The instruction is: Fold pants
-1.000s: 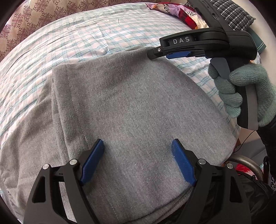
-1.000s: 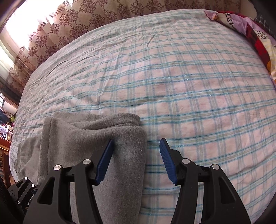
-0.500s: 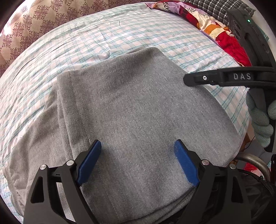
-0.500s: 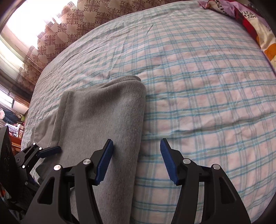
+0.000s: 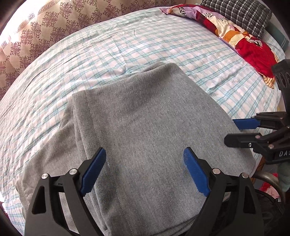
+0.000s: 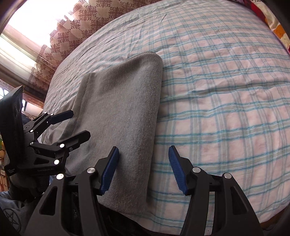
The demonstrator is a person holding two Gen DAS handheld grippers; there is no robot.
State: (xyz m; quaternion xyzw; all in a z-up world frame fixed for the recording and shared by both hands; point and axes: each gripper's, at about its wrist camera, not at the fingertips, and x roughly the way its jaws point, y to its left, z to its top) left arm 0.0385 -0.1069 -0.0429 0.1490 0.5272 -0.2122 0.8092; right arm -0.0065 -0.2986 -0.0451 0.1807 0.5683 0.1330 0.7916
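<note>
The grey pants lie folded into a thick rectangle on the plaid bed sheet, near the bed's front edge. My left gripper is open and empty, hovering over the near part of the pants. My right gripper is open and empty, straddling the right edge of the pants. In the left wrist view the right gripper shows at the right edge, beside the fold. In the right wrist view the left gripper shows at the left, over the pants.
A red patterned pillow and a dark checked pillow lie at the far right of the bed. A patterned brown curtain hangs behind the bed. A metal frame and clutter sit below the bed's front right edge.
Both grippers have pulled back toward the bed's front edge and risen. The right gripper let go of the far corner of the pants and moved to their right side. The pants stay folded.
</note>
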